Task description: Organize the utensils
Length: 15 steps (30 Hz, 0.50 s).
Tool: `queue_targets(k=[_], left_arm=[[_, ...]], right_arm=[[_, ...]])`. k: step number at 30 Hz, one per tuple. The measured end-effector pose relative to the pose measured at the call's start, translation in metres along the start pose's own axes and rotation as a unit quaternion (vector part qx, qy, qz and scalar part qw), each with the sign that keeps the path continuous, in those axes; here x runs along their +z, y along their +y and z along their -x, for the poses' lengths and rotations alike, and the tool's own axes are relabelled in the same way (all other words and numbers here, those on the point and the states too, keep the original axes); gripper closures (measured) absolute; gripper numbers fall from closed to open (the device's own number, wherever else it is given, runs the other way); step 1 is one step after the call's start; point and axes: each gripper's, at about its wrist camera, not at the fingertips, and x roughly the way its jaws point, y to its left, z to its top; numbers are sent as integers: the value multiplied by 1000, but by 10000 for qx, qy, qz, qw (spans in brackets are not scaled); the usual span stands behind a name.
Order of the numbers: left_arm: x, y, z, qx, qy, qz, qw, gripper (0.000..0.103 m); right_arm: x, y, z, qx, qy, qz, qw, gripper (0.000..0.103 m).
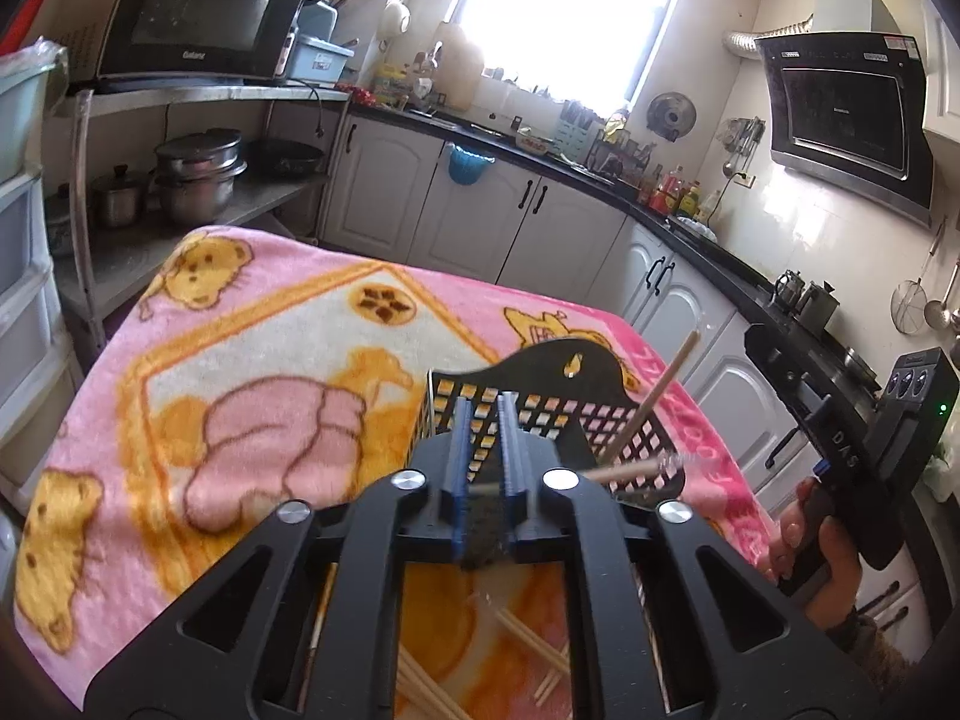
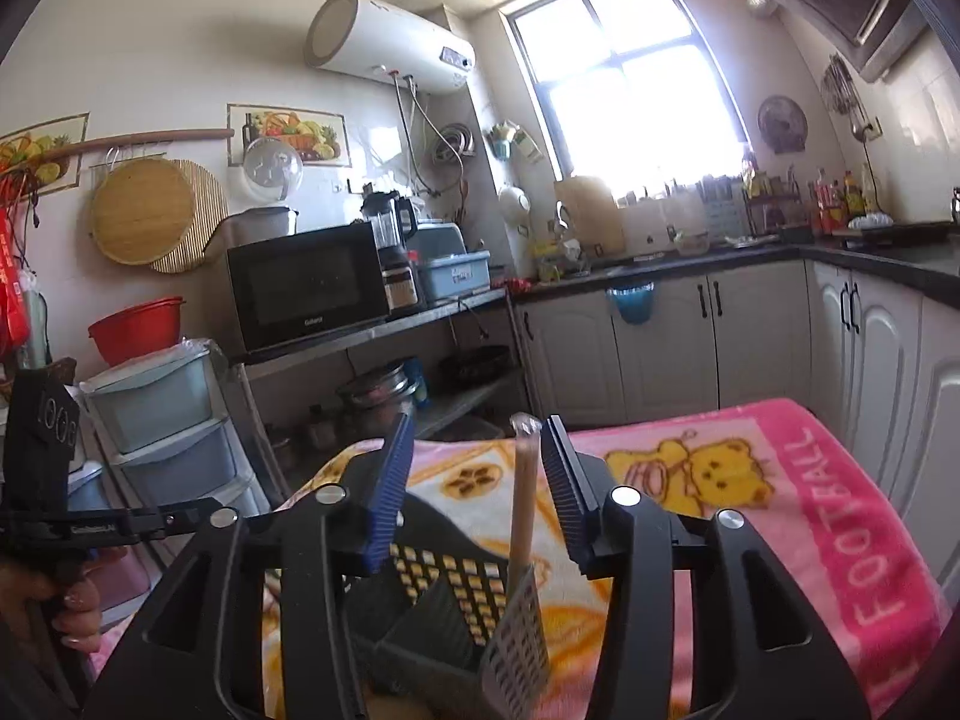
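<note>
Kitchen cabinets, a dark worktop and a bright window form the background, with a microwave (image 2: 309,285) on a metal shelf to one side. In front, a bench is covered by a pink blanket (image 1: 252,324) printed with yellow bears.

On the blanket stands a black perforated utensil basket (image 1: 552,414) with a tall rounded back. One wooden chopstick (image 1: 651,399) leans upright inside it, its top tilting away from the basket's back.

From the left wrist view, the left gripper (image 1: 485,456) has its blue-padded fingers (image 1: 461,450) drawn narrow, pinching the end of a second wooden chopstick (image 1: 624,471) that lies sideways across the basket's rim, with something clear at its far end. More loose chopsticks (image 1: 528,639) lie on the blanket beneath this gripper.

From the right wrist view, the right gripper (image 2: 480,450) hovers directly above the basket (image 2: 444,594). Its fingers (image 2: 393,480) are spread wide, and the standing chopstick (image 2: 521,498) rises between them without touching either one.
</note>
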Motion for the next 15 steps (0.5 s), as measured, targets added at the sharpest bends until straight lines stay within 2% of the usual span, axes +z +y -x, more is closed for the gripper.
queue_targets(k=[2, 5, 8, 15], left_arm=[[-5, 0, 1, 26, 34, 15, 10000, 85], [-11, 2, 3, 9, 95, 92, 9999, 82], [-16, 1, 6, 23, 95, 89, 9999, 70], [-28, 3, 13, 61, 127, 179, 9997, 51]], right_arm=[[-2, 3, 6, -57, 92, 66, 9999, 53], [-4, 6, 13, -22, 178, 135, 9997, 47], [-7, 11, 20, -46, 313, 169, 9994, 39], [-13, 19, 34, -96, 518, 155, 9985, 32]])
